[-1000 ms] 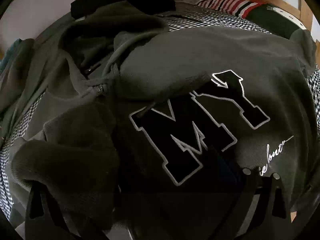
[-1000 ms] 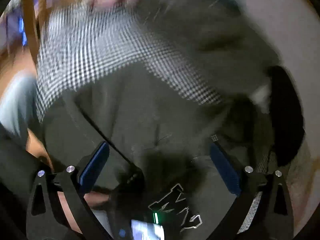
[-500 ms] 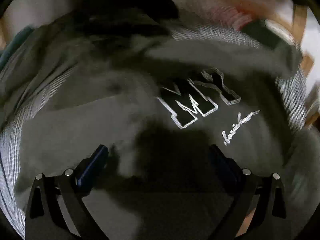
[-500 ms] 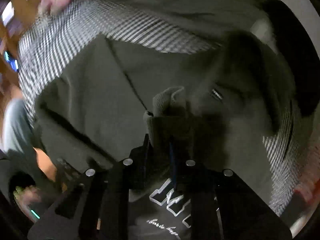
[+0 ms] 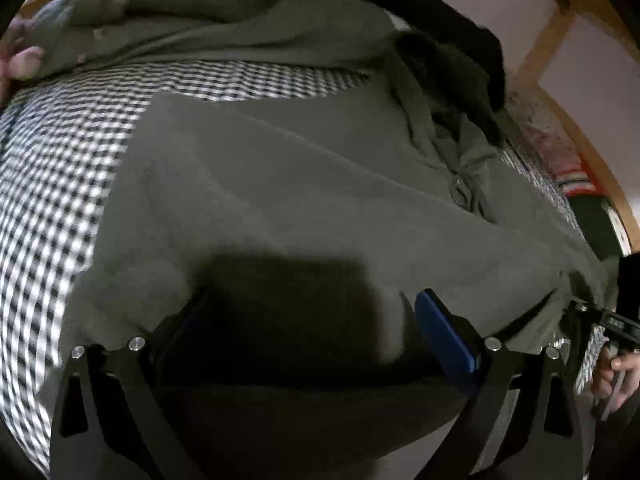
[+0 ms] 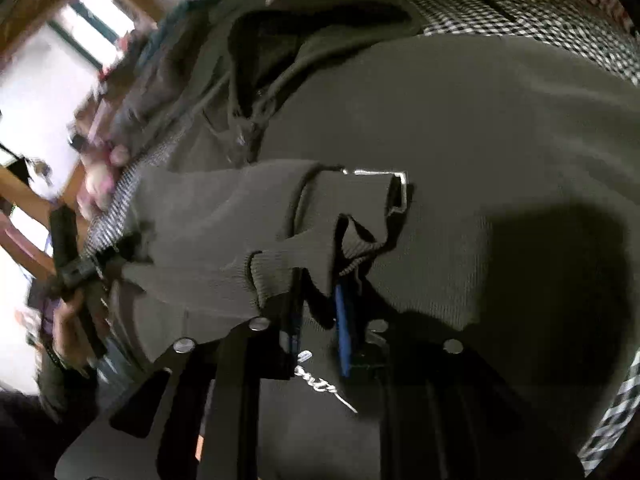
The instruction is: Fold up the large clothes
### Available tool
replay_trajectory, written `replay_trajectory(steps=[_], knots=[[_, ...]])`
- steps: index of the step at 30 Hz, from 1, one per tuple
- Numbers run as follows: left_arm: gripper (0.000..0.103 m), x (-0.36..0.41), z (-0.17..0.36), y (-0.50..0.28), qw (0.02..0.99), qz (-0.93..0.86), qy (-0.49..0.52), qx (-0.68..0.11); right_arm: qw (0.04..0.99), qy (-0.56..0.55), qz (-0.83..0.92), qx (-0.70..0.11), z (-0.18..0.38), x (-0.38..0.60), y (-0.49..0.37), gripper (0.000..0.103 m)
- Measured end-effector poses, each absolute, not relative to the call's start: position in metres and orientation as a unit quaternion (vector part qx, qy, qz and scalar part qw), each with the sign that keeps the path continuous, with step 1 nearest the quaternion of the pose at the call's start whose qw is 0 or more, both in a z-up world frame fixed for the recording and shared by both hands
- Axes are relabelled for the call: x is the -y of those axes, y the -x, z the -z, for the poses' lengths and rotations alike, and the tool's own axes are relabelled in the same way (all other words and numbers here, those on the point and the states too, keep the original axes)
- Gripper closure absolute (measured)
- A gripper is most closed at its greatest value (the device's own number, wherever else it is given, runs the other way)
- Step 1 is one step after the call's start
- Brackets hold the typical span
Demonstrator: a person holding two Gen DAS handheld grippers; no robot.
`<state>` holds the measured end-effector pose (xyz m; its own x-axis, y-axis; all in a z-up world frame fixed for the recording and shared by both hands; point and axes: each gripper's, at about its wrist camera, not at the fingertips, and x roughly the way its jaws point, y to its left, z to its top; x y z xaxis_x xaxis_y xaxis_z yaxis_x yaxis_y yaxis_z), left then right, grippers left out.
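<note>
A large dark olive hoodie (image 5: 304, 184) lies spread on a black-and-white checked bedspread (image 5: 60, 184). Its drawstring (image 5: 460, 188) shows at the right of the left wrist view. My left gripper (image 5: 312, 320) is open just above the hoodie's body, blue pads apart, holding nothing. My right gripper (image 6: 318, 304) is shut on the hoodie's ribbed sleeve cuff (image 6: 288, 264) and holds the sleeve across the hoodie (image 6: 460, 128). Part of the white-edged chest lettering (image 6: 384, 178) shows behind the sleeve.
A black garment (image 5: 444, 36) lies by the hood at the far side. More clothes lie beyond the checked spread (image 5: 160, 12). A wooden bed frame (image 5: 580, 144) runs along the right. A striped item (image 5: 576, 184) sits near it. The other hand and gripper show at left (image 6: 72, 264).
My right gripper has carried the sleeve cuff across the hoodie's front, covering part of the lettering. My left gripper stays open and has swung over the hoodie's plain side.
</note>
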<state>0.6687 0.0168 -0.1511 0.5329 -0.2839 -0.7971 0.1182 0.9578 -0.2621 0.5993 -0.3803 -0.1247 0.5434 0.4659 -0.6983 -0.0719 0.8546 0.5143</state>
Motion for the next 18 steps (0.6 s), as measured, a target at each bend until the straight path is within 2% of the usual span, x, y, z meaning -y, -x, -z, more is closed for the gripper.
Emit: replay_trajectory(steps=[3,8,10,11,12,13,14,15,16,18], knots=[[0.005,-0.02,0.148,-0.662,0.882,0.101,0.097,-0.451,0.88,-0.257,-0.156,-0.369,0.093,0.395,-0.601,0.094],[0.005,0.005,0.155,-0.634,0.892,0.101,0.022,-0.439,0.87,-0.232,-0.115,-0.42,0.088,0.404,-0.619,0.09],[0.005,0.017,0.16,-0.618,0.899,0.1,-0.022,-0.425,0.844,-0.223,-0.123,-0.472,0.102,0.393,-0.629,0.068],[0.005,0.021,0.162,-0.612,0.902,0.097,-0.035,-0.419,0.828,-0.213,-0.139,-0.499,0.113,0.382,-0.635,0.046],[0.005,0.023,0.165,-0.609,0.905,0.093,-0.044,-0.412,0.816,-0.212,-0.149,-0.517,0.122,0.378,-0.641,0.039],[0.005,0.025,0.166,-0.605,0.908,0.088,-0.05,-0.406,0.811,-0.211,-0.156,-0.524,0.125,0.369,-0.644,0.04],[0.005,0.024,0.166,-0.606,0.909,0.086,-0.049,-0.405,0.807,-0.202,-0.177,-0.526,0.126,0.355,-0.646,0.047],[0.005,0.023,0.165,-0.606,0.909,0.086,-0.045,-0.406,0.805,-0.192,-0.192,-0.527,0.128,0.344,-0.646,0.07],[0.005,0.022,0.163,-0.606,0.909,0.086,-0.04,-0.407,0.805,-0.178,-0.206,-0.527,0.126,0.333,-0.647,0.082],[0.005,0.023,0.163,-0.604,0.911,0.083,-0.032,-0.404,0.825,-0.165,-0.209,-0.499,0.11,0.325,-0.651,0.089]])
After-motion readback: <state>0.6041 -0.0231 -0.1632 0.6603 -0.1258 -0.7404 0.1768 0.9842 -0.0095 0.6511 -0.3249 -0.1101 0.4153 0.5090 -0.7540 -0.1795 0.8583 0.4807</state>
